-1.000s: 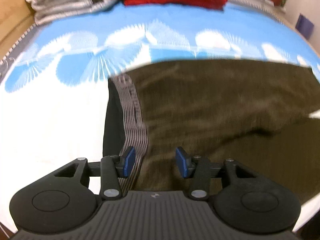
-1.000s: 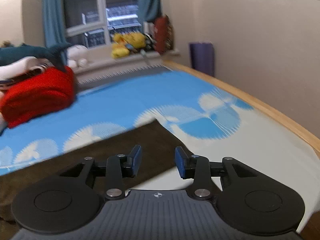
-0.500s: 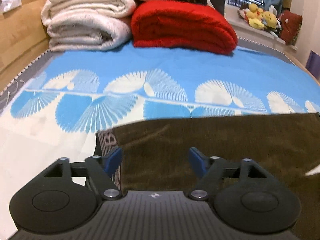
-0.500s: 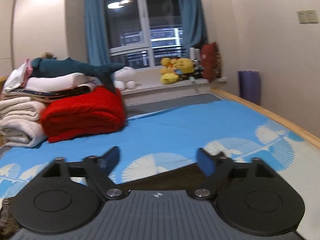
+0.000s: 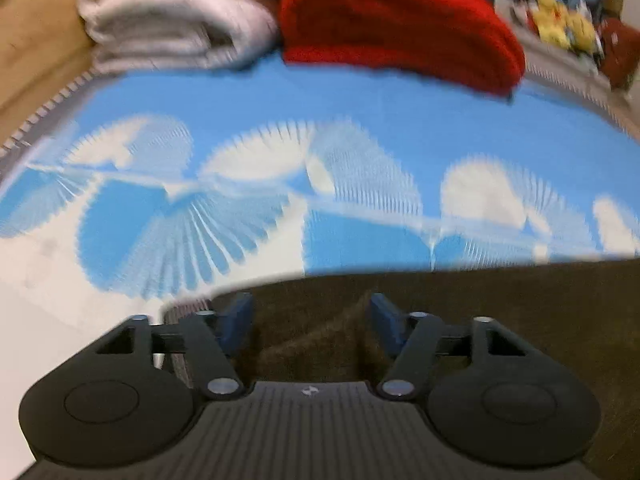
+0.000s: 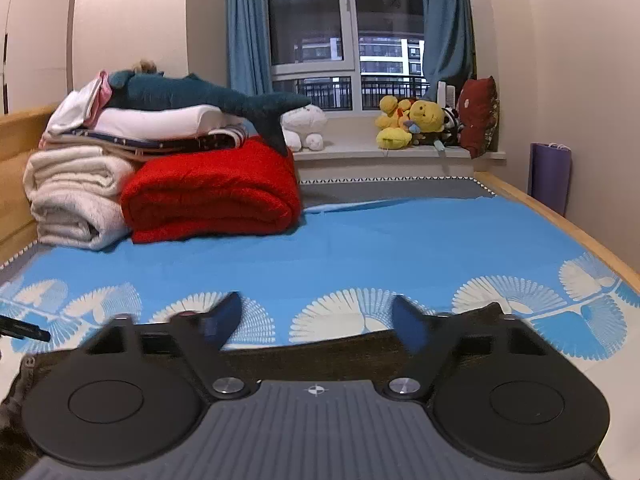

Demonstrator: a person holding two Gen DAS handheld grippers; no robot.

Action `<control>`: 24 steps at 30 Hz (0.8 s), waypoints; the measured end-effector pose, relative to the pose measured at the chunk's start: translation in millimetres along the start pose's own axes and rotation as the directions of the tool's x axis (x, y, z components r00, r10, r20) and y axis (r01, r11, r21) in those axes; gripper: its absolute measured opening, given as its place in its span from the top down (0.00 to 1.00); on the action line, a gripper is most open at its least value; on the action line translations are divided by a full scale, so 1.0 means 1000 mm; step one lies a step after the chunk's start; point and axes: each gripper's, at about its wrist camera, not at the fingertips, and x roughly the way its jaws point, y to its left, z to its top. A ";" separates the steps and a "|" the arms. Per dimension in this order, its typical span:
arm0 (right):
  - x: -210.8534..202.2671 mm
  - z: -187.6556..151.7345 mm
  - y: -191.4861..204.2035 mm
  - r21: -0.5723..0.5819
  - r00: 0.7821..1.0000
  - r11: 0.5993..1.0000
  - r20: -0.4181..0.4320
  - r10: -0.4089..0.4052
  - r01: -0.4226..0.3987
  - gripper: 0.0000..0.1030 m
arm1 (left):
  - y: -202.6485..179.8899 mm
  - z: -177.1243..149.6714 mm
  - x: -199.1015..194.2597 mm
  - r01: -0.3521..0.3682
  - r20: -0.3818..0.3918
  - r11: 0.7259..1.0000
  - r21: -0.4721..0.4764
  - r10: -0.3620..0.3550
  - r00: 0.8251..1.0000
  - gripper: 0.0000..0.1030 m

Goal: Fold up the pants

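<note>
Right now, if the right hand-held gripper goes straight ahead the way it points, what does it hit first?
Probably the blue bedsheet. The right hand-held gripper sits open, low over the edge of the brown pants, aimed across open bed toward the windowsill. The red blanket lies left of that line. Depth is uncertain.

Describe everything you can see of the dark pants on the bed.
The pants are dark olive-brown, of a soft, ribbed-looking knit, with a striped grey waistband at the left end. They lie spread flat across the blue and white sheet, far edge straight. The open left tool straddles a small raised fold near the waistband.
</note>
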 end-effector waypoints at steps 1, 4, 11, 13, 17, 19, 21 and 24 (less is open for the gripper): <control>0.001 -0.001 -0.001 -0.007 1.000 1.000 -0.009 -0.005 0.005 0.52 | 0.000 -0.001 0.009 -0.004 -0.016 1.000 0.026 0.004 1.000 0.40; 0.011 -0.002 -0.005 -0.011 0.999 1.000 -0.050 -0.016 0.016 0.58 | 0.002 0.002 0.023 -0.034 0.016 0.996 0.084 0.032 0.999 0.35; 0.026 -0.007 -0.019 0.037 0.994 0.999 -0.101 -0.032 0.035 0.58 | 0.010 0.011 0.066 -0.034 -0.040 0.995 0.096 0.038 0.998 0.20; 0.029 -0.009 -0.019 0.029 0.993 0.999 -0.109 -0.036 0.039 0.58 | 0.010 0.009 0.078 -0.014 -0.048 0.993 0.119 0.020 0.999 0.16; 0.031 -0.013 -0.020 -0.002 0.991 0.999 -0.122 -0.054 0.054 0.58 | 0.014 0.012 0.088 0.031 -0.063 0.993 0.110 -0.024 0.998 0.16; 0.032 -0.014 -0.023 -0.013 0.989 0.998 -0.130 -0.067 0.066 0.58 | 0.014 0.012 0.087 0.078 -0.069 0.991 0.113 -0.070 0.995 0.34; 0.033 -0.016 -0.026 -0.022 0.987 0.997 -0.137 -0.079 0.076 0.58 | 0.007 0.012 0.081 0.122 -0.067 0.979 0.166 -0.112 0.991 0.66; 0.034 -0.018 -0.030 -0.024 0.985 0.995 -0.144 -0.096 0.093 0.58 | -0.011 0.009 0.067 0.081 -0.050 0.958 0.277 -0.070 0.996 0.89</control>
